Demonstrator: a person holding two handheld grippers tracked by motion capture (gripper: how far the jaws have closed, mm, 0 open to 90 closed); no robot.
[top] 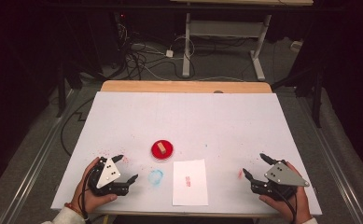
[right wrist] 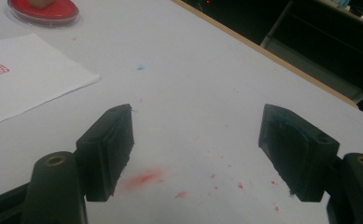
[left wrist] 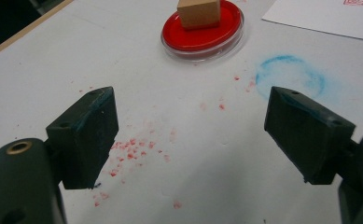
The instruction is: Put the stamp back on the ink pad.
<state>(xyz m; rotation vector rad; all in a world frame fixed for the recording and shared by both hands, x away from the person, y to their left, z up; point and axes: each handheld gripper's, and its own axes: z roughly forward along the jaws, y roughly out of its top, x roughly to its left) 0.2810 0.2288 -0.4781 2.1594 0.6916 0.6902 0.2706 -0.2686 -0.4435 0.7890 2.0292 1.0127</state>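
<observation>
A round red ink pad [top: 162, 150] lies near the table's middle front, with a small tan wooden stamp block [top: 162, 148] standing on it. The pad [left wrist: 202, 29] and block [left wrist: 198, 13] sit ahead of my left gripper's jaws. A white paper sheet [top: 190, 182] with a red stamp print [top: 188, 180] lies right of the pad. My left gripper [top: 126, 168] rests at the front left, open and empty. My right gripper [top: 254, 165] rests at the front right, open, with nothing between its jaws.
A blue ink ring [top: 155, 177] stains the white table cover [top: 184, 121] between the left gripper and the paper. Red ink smears [right wrist: 144, 178] lie by both grippers. A wooden strip [top: 186, 87] edges the table's far side. Beyond stand a desk frame and floor cables.
</observation>
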